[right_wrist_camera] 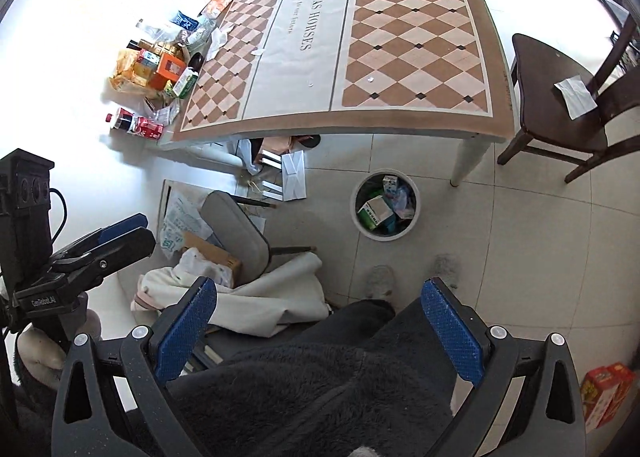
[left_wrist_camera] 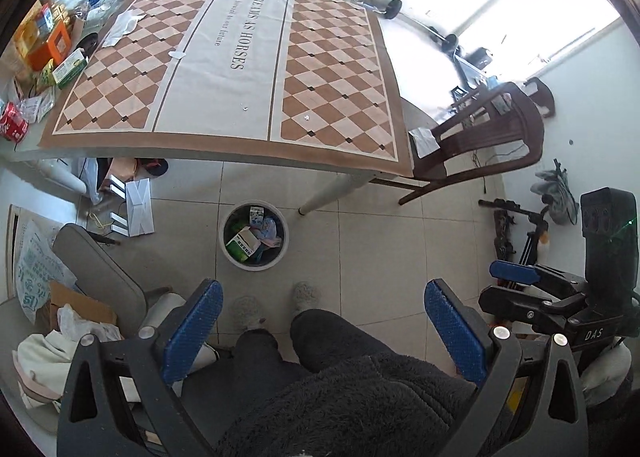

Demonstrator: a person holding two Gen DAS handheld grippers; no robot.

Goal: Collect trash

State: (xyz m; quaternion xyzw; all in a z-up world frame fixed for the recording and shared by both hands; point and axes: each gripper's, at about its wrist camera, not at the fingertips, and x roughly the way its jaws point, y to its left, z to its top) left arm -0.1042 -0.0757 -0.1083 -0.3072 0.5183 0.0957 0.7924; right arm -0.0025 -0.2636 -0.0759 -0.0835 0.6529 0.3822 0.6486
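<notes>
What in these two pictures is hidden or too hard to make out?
- Bottom of the trash bin: both views, covered by the cartons lying in it.
- Small white scraps on the table: both views, too small to identify.
- Floor under the table: both views, hidden by the tabletop.
- Pile of packages at the table's left end: right wrist view, washed out by glare and crowded together.

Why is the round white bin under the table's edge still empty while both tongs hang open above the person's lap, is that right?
Not quite: the bin is not empty. The right wrist view shows cartons and wrappers already in it. The rest holds: it stands on the floor by the table leg, and the left tongs and right tongs are open, holding nothing.
</notes>
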